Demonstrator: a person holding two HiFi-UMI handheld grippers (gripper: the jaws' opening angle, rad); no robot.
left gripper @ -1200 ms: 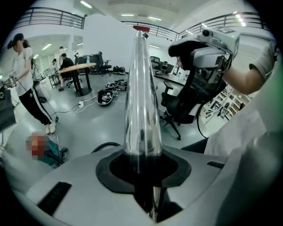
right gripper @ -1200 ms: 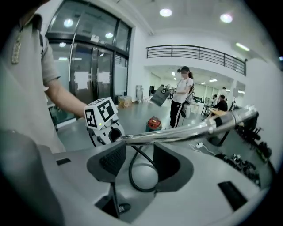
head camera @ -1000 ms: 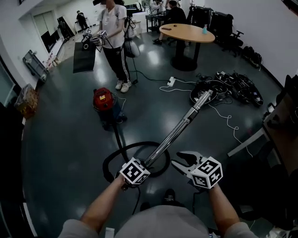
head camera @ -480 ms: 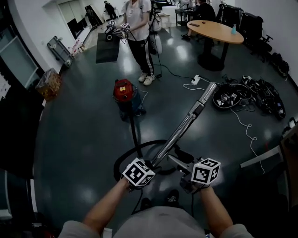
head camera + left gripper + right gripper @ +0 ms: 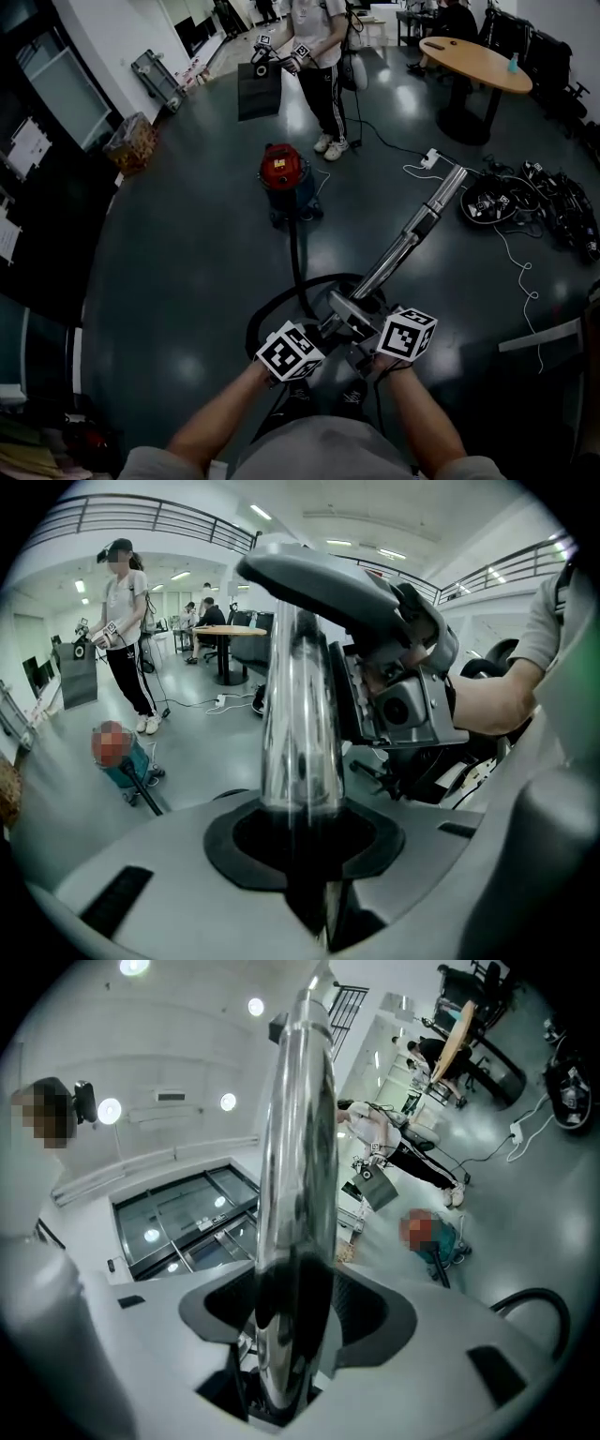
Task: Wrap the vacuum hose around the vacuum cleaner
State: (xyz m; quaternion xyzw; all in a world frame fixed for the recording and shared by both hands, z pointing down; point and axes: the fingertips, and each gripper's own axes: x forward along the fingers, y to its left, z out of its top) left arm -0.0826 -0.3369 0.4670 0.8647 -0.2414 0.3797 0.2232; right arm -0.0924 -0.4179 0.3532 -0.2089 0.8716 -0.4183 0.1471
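Observation:
The red and blue vacuum cleaner [image 5: 284,181] stands on the dark floor ahead of me. Its black hose [image 5: 296,258] runs toward me and loops on the floor. A chrome wand [image 5: 412,234] slants up to the right from my hands. My left gripper [image 5: 323,330] is shut on the wand's lower end, and the tube [image 5: 300,714] fills its jaws. My right gripper [image 5: 354,328] has come in from the right. Its jaws have just been opening and stand round the wand [image 5: 295,1194] with gaps on both sides.
A person [image 5: 321,52] holding grippers stands just beyond the vacuum. A round wooden table [image 5: 473,58] is at the far right. A power strip [image 5: 431,157], white cables and a heap of black gear [image 5: 553,211] lie on the floor to the right. Dark glass lines the left wall.
My right gripper has swung left, rolled over and opened, and now straddles the wand beside the left gripper. The left gripper still holds the wand. My view has turned left.

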